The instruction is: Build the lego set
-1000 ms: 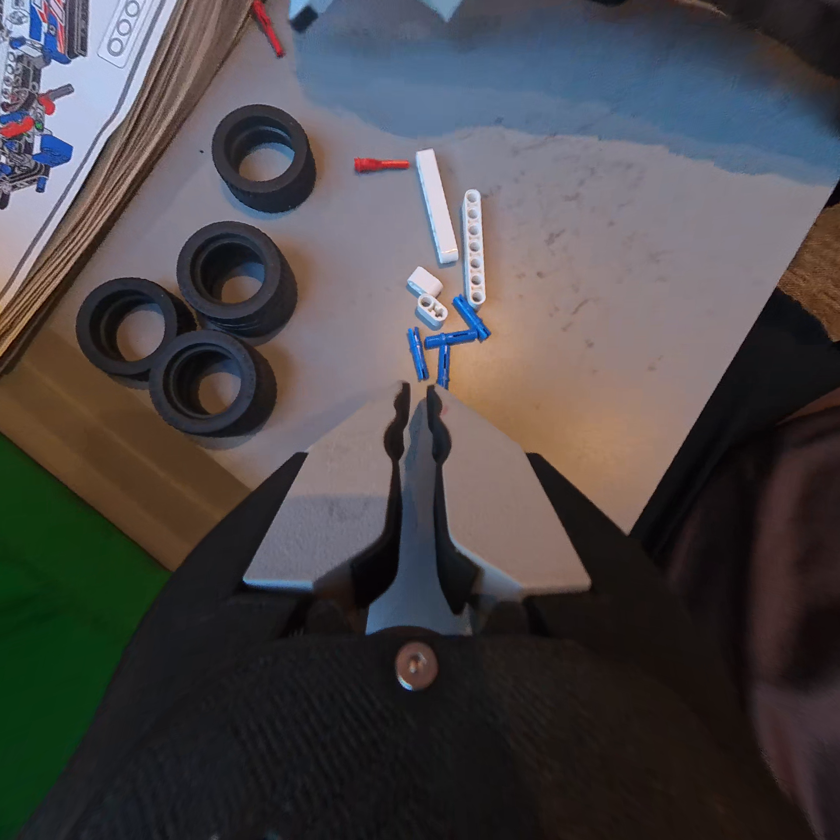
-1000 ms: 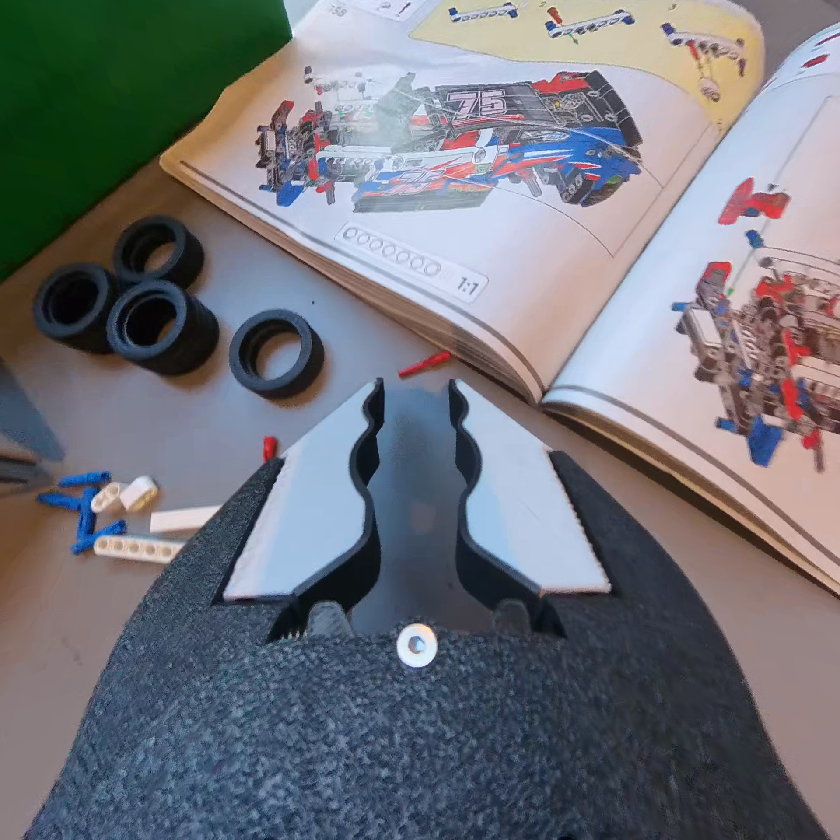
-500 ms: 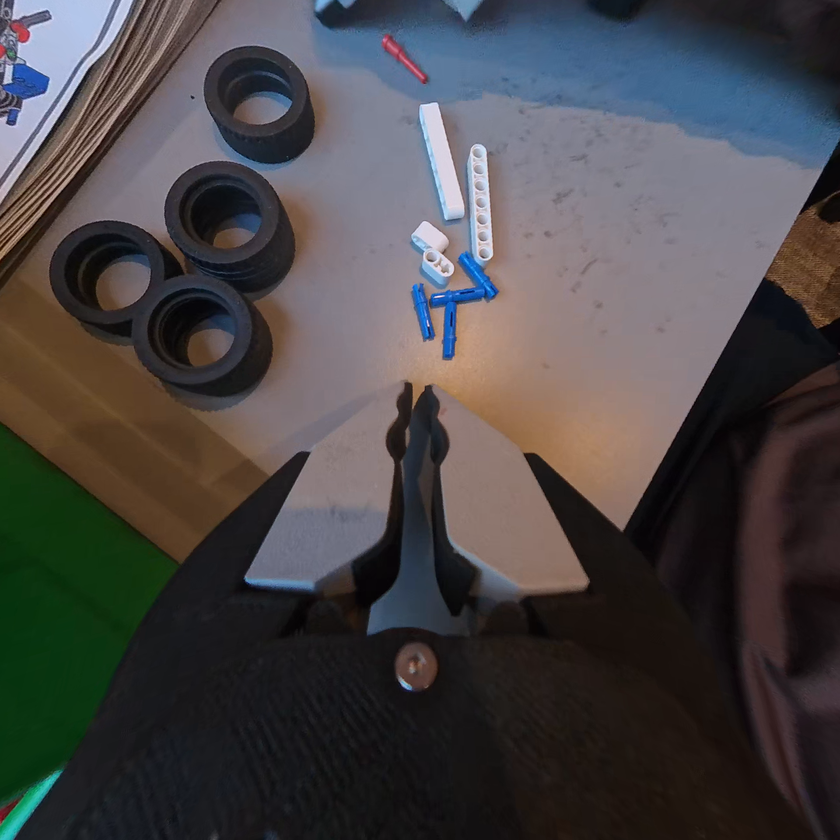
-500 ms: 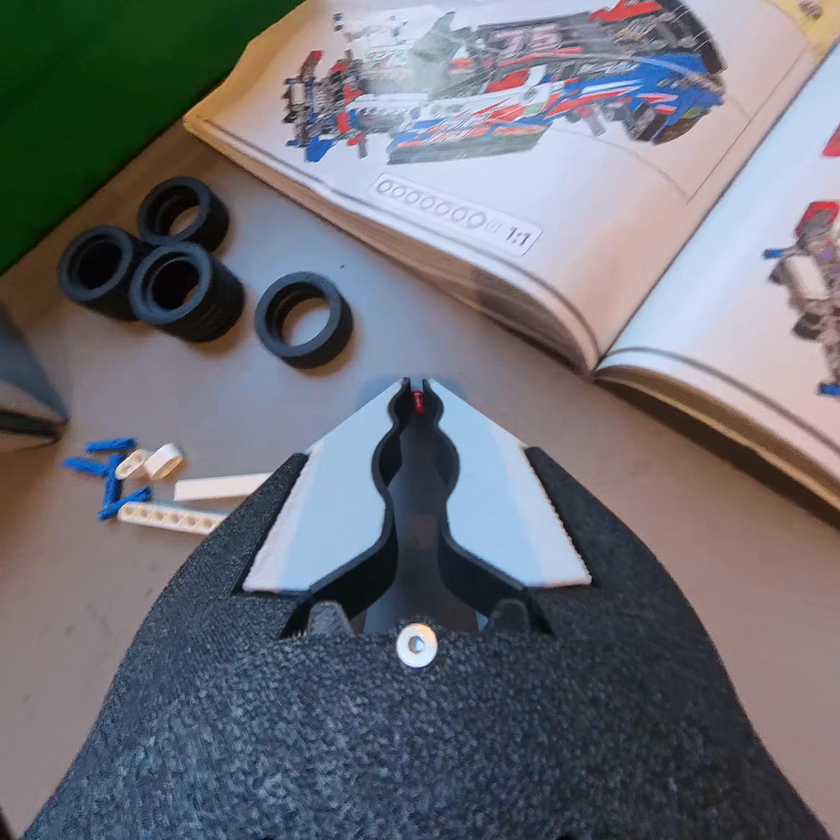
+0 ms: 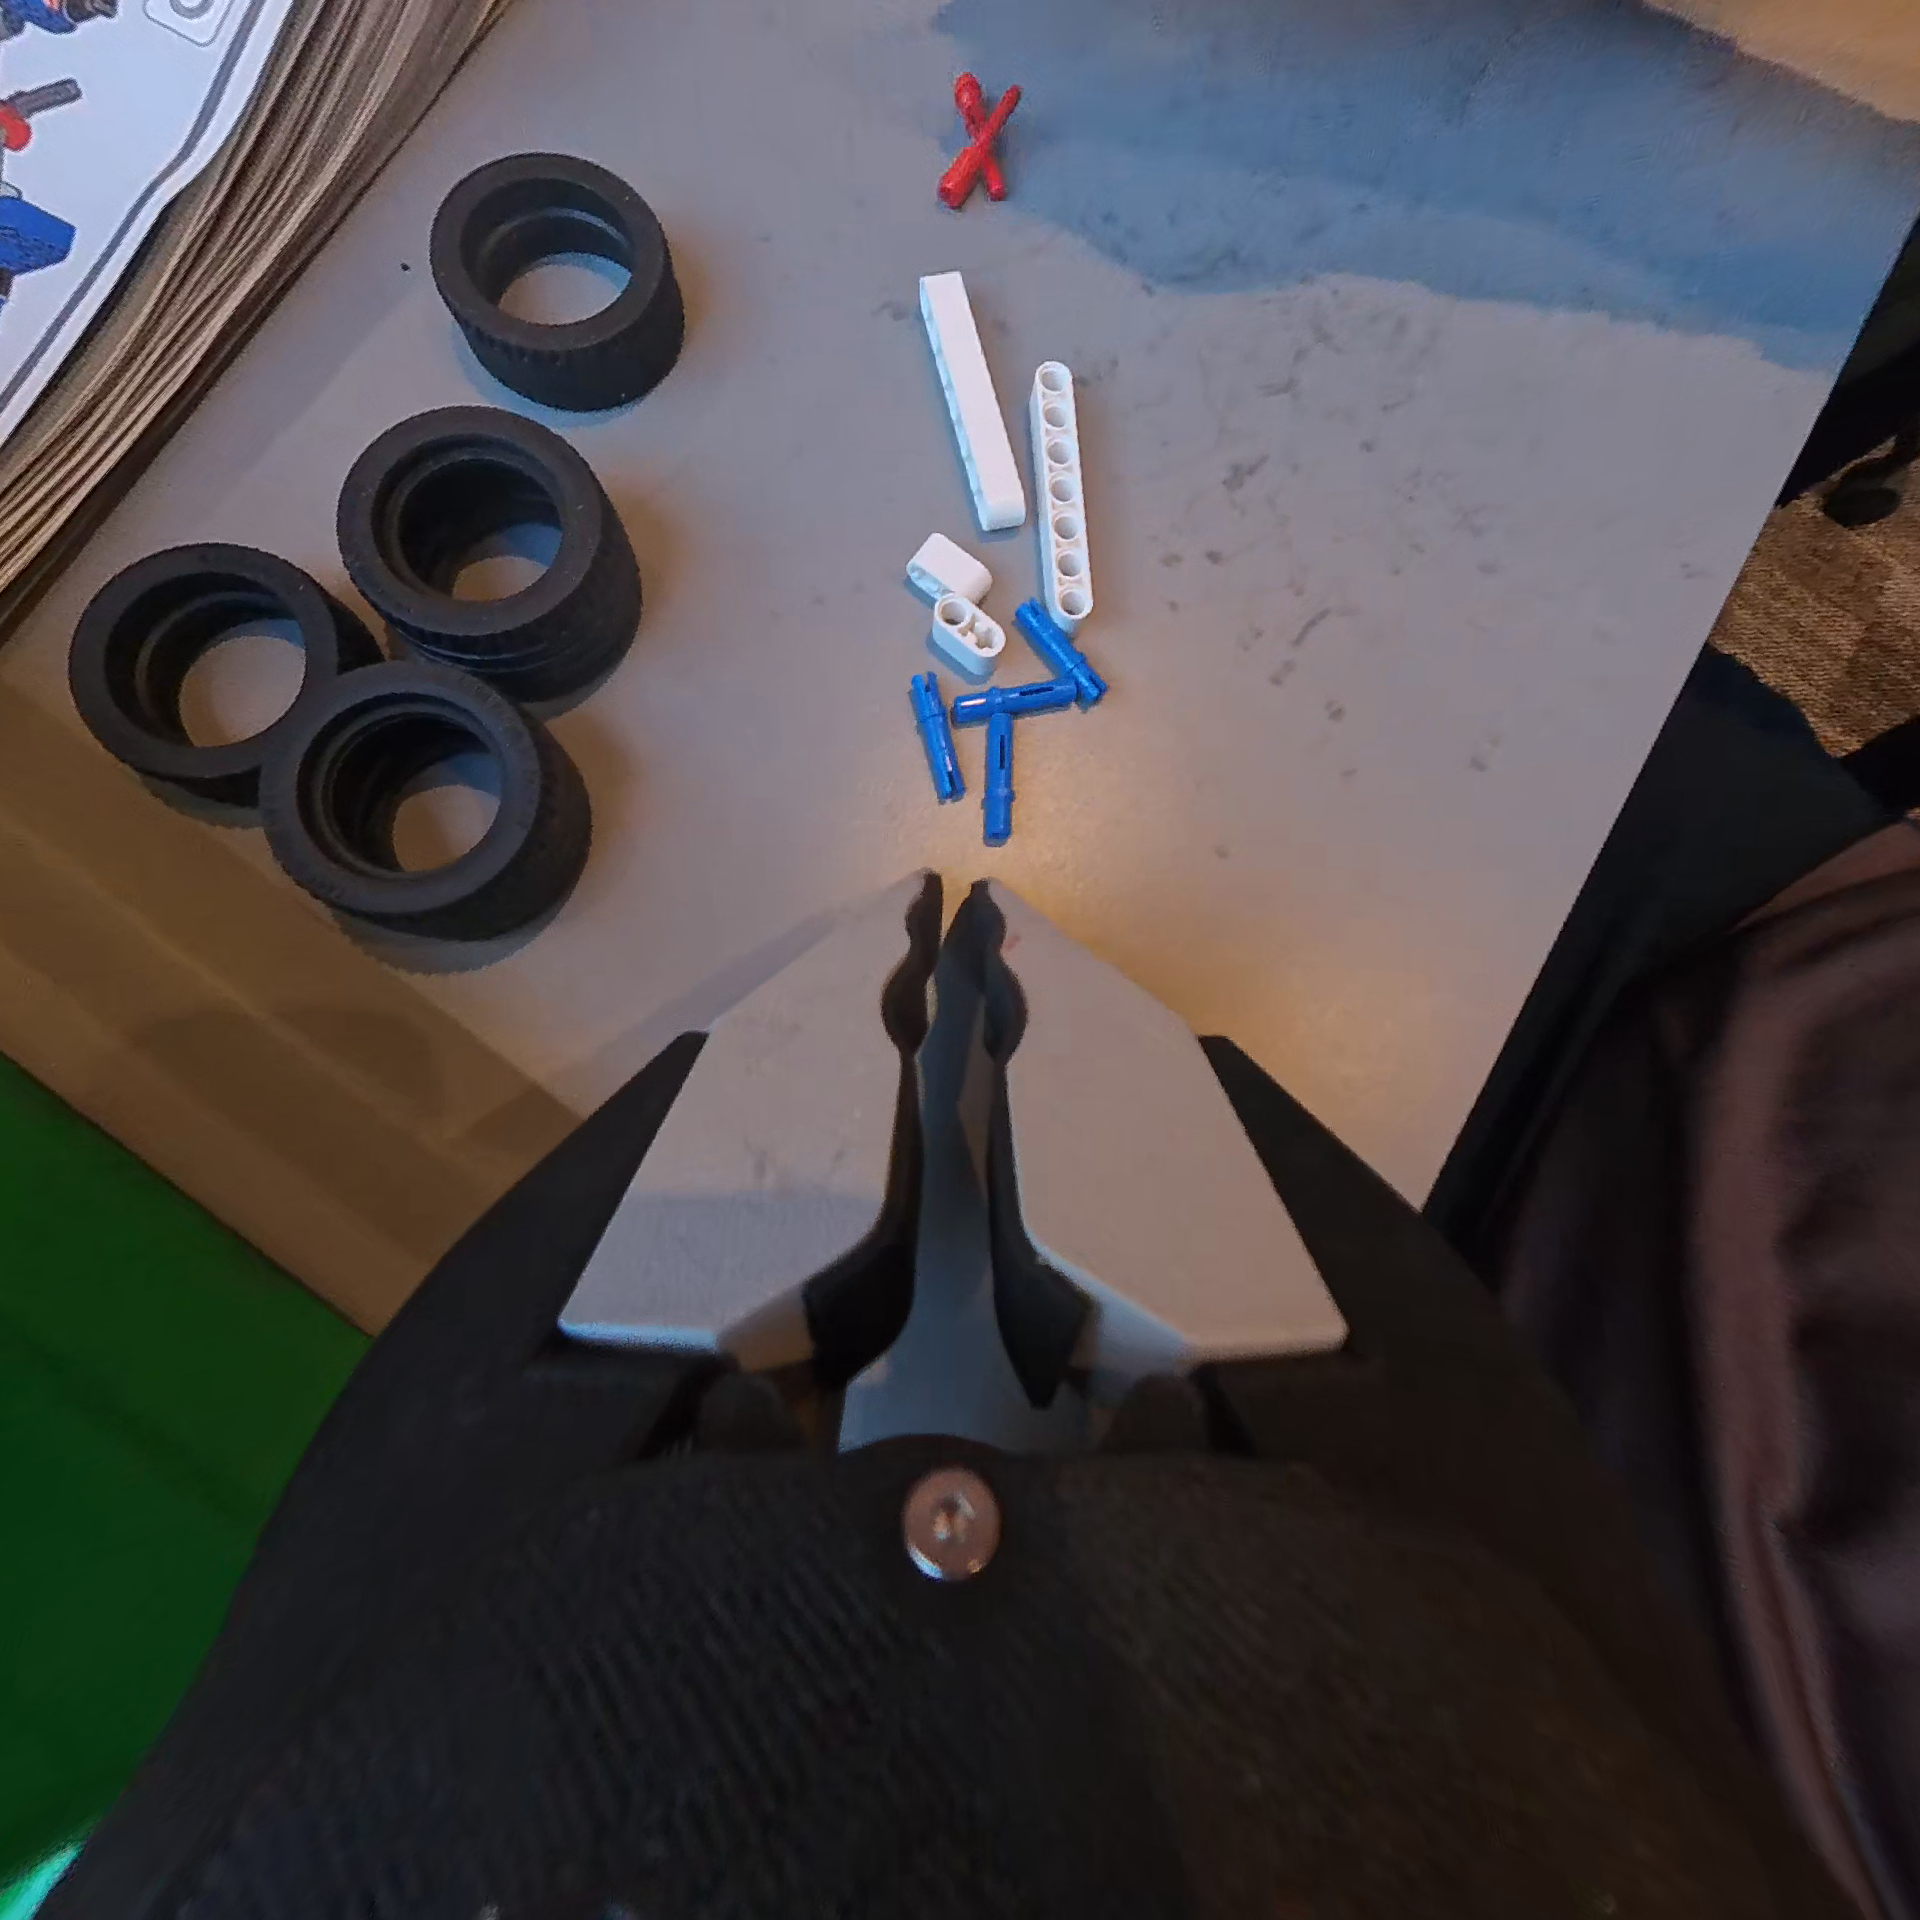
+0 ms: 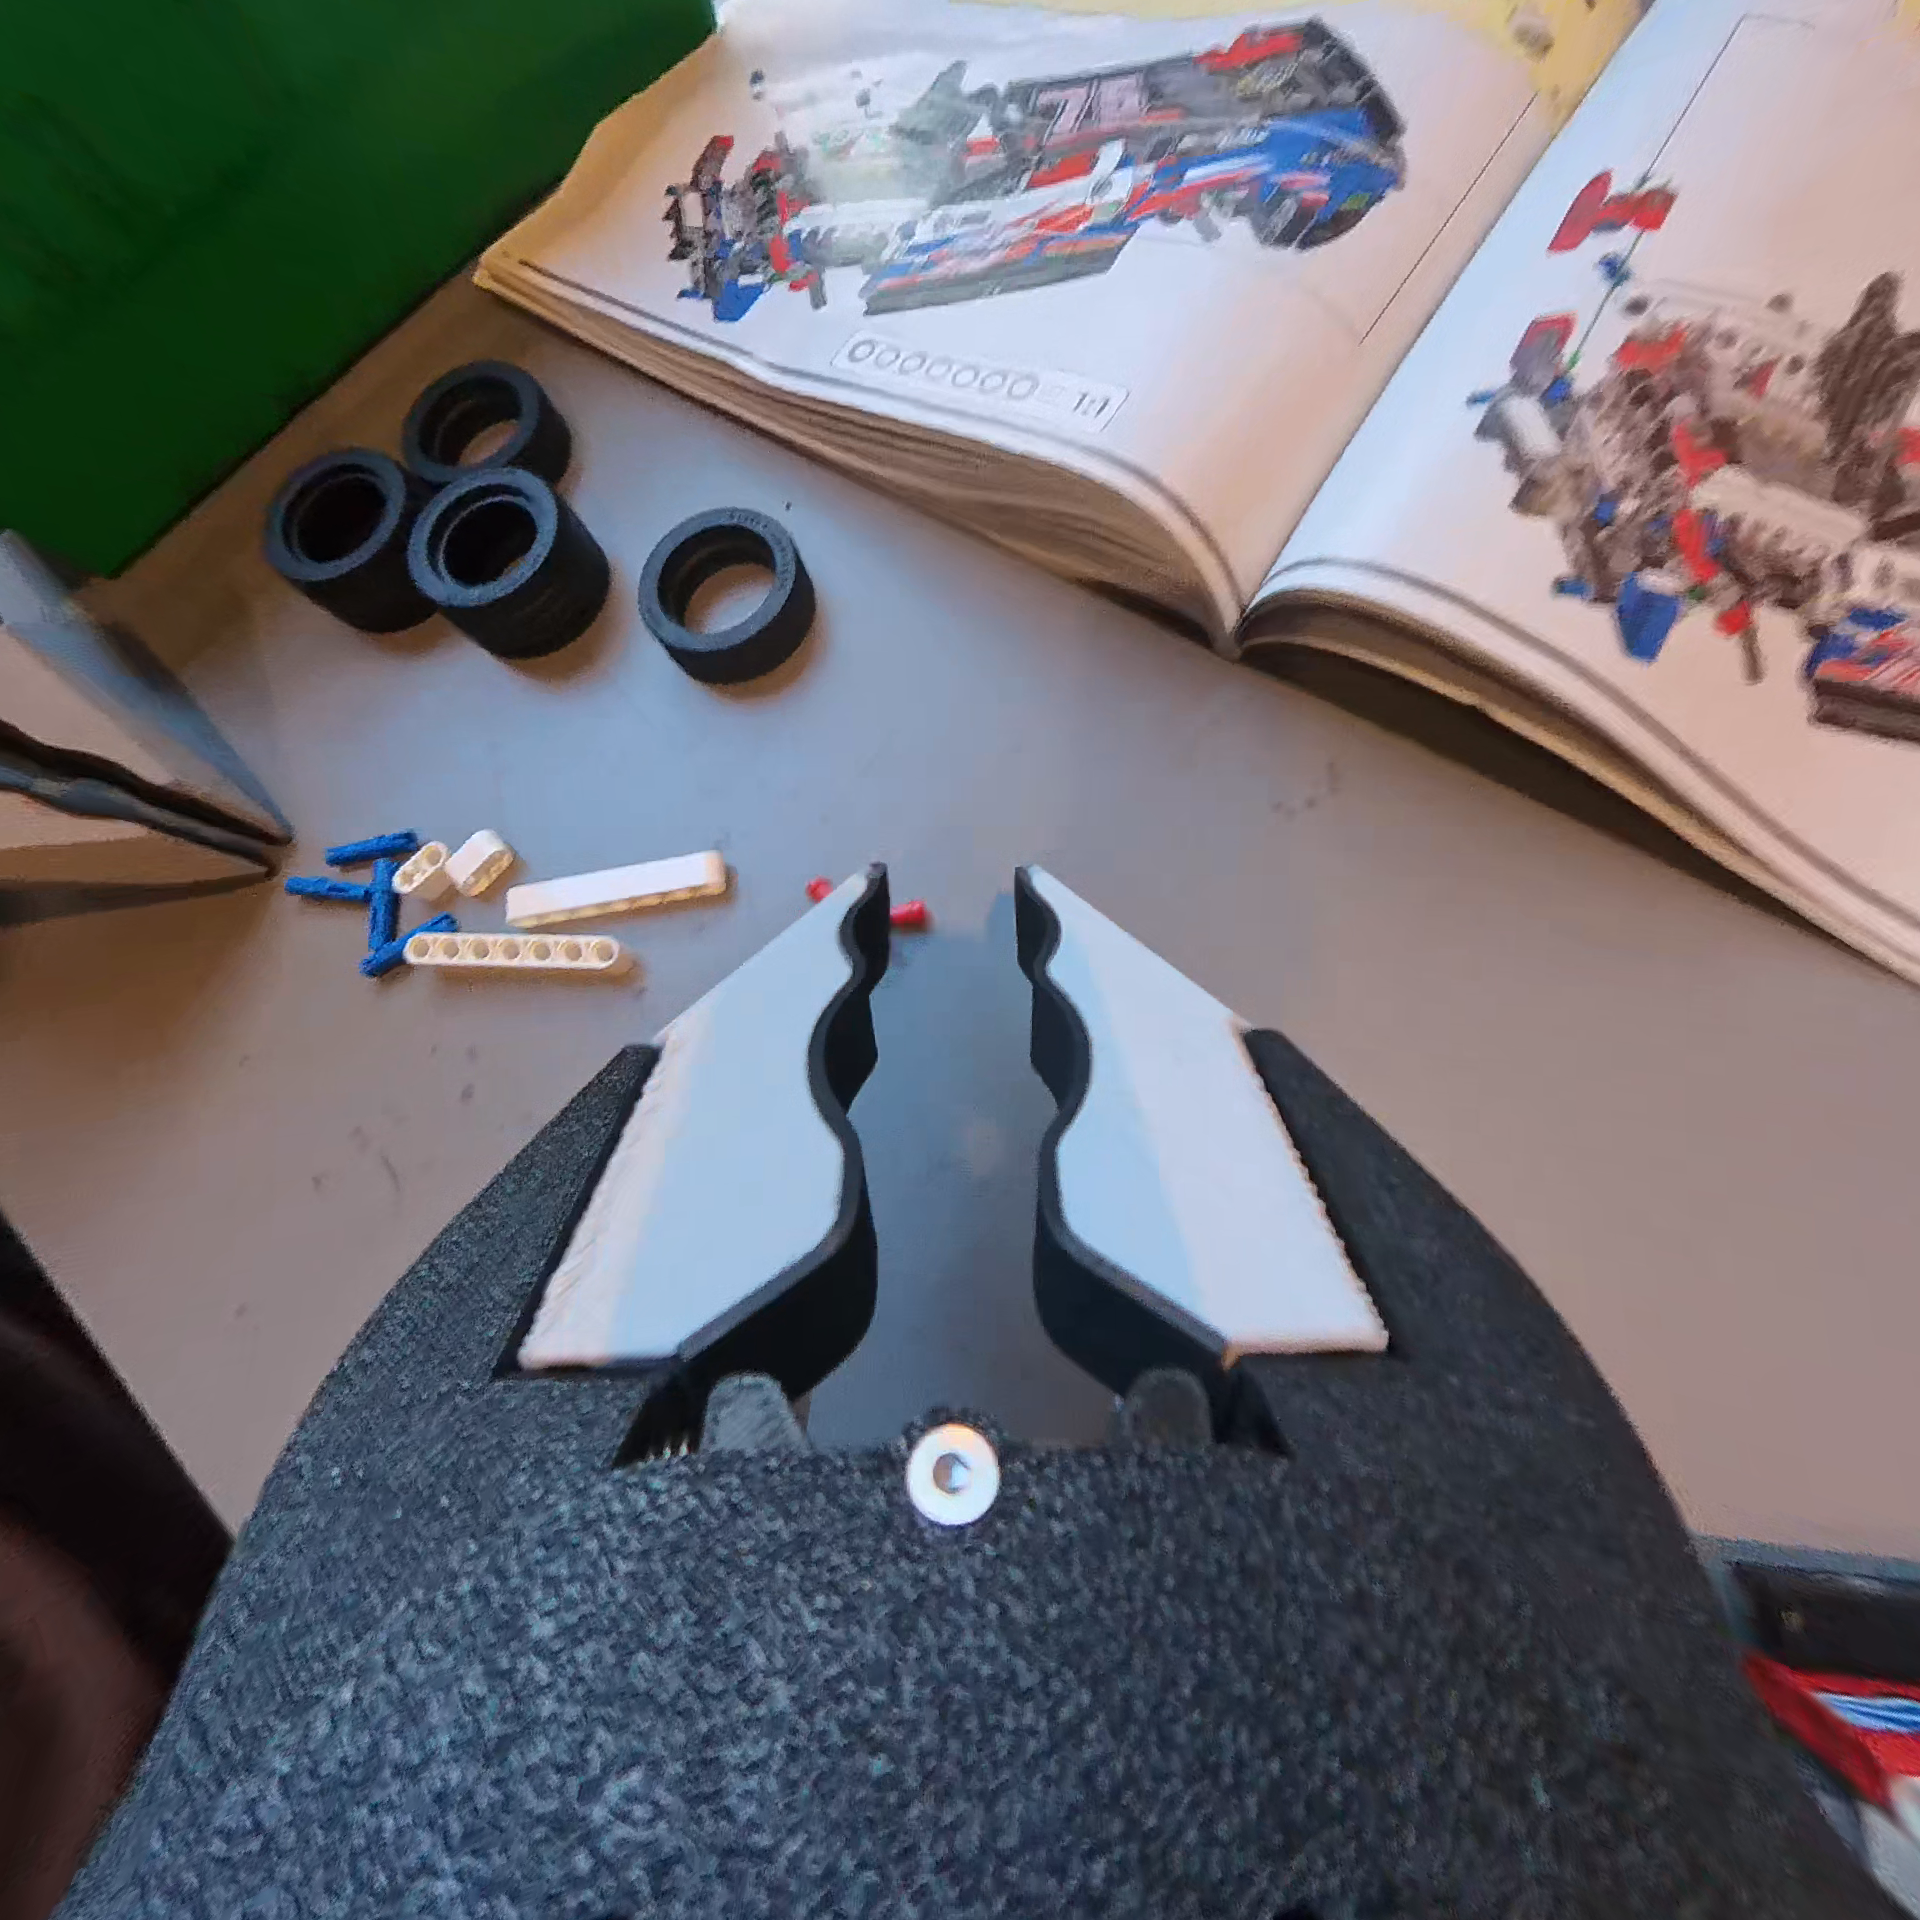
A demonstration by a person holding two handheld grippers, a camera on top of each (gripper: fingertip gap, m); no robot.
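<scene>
1. Lego pieces lie loose on a grey worktop point(image 5: 1351, 727): four blue pins point(image 5: 997, 727), two short white connectors point(image 5: 956, 603) and two long white beams point(image 5: 1013, 436) in one small cluster.
2. Two red pins point(image 5: 977, 140) lie crossed over each other, just beyond the white beams.
3. Four black tyres point(image 5: 416, 623) sit to the left of the cluster, three bunched together and one a little apart.
4. An open instruction booklet point(image 6: 1195, 343) rests at the far side of the worktop, its pages showing coloured drawings of a car model.
5. Left tongs point(image 5: 951, 883) hover near the blue pins, their tips drawn almost together with only a thin slit between them, holding nothing.
6. Right tongs point(image 6: 948, 883) are parted to a moderate gap and empty; the red pins show just past the left tip, partly hidden by it.
7. Green surface point(image 6: 208, 208) lies beyond the worktop's edge.
</scene>
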